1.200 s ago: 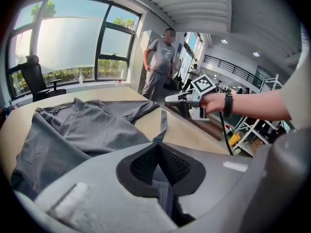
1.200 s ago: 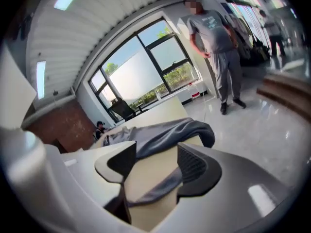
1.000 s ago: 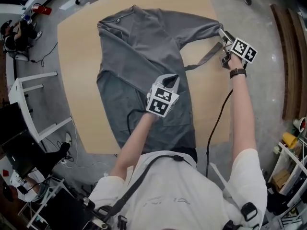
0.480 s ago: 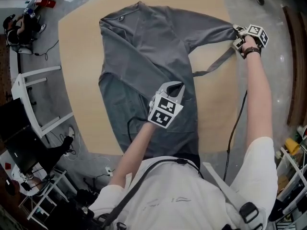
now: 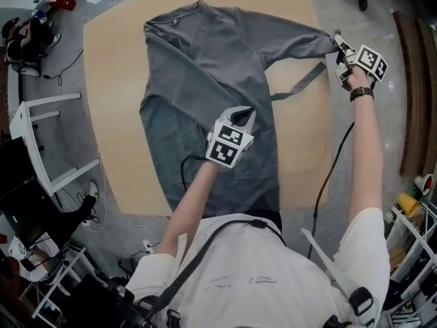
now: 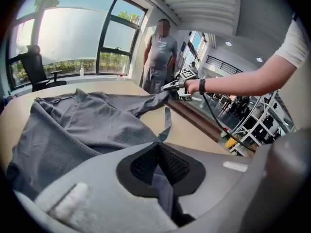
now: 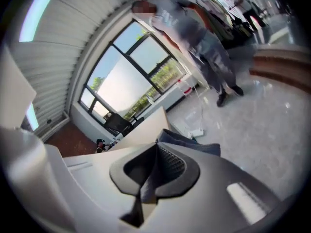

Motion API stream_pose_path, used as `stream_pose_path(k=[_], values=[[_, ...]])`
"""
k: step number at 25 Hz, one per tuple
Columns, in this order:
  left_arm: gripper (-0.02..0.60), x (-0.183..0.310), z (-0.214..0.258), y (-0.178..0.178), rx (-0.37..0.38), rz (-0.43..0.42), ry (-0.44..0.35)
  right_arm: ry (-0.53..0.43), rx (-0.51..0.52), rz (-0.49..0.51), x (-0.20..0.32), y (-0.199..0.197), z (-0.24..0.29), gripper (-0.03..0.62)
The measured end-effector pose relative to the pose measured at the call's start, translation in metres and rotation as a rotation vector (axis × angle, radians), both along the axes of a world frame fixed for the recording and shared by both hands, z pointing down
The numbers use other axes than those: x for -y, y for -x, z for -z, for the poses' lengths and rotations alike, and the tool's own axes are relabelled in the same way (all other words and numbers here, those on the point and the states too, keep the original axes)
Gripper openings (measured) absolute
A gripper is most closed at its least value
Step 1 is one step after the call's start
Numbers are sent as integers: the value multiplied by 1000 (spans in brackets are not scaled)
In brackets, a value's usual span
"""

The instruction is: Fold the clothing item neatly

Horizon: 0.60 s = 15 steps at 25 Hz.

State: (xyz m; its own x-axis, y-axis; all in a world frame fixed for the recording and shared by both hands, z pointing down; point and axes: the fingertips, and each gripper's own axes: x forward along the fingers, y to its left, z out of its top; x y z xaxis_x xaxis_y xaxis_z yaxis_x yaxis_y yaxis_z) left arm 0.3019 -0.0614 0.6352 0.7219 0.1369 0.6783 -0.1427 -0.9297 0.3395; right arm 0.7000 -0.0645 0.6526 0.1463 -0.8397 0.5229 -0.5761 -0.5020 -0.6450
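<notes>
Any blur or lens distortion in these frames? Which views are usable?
Right gripper view: background smeared by motion blur, only the sleeve cuff near the lens reads; heavy fisheye. Left gripper view: sharp garment, fisheye bending, windows bright. Head view: crisp, evenly lit.

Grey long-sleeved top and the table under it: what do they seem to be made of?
Grey long-sleeved top: soft knit cloth, matte, probably cotton or a blend. A fine ribbed texture shows up close, and it drapes in soft folds.
Table: smooth, pale wood-look top with a low sheen. Whether it is veneer or laminate cannot be told.
</notes>
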Motion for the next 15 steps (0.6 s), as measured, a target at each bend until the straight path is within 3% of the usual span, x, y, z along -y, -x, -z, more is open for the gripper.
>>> stream_pose_path(k=[4,7,11,15], values=[[1,12,17,25,-27,71,20,-145,-232,105,8,43,89,4],[0,24,28,50,-52,136,29,-243,-352,212,28,98,149,3],[2,47,44,97,-90,256,44,-342,-461,423,75,215,206,5],[0,82,56,159,-113,424,40,-417,-514,685,124,359,228,5]])
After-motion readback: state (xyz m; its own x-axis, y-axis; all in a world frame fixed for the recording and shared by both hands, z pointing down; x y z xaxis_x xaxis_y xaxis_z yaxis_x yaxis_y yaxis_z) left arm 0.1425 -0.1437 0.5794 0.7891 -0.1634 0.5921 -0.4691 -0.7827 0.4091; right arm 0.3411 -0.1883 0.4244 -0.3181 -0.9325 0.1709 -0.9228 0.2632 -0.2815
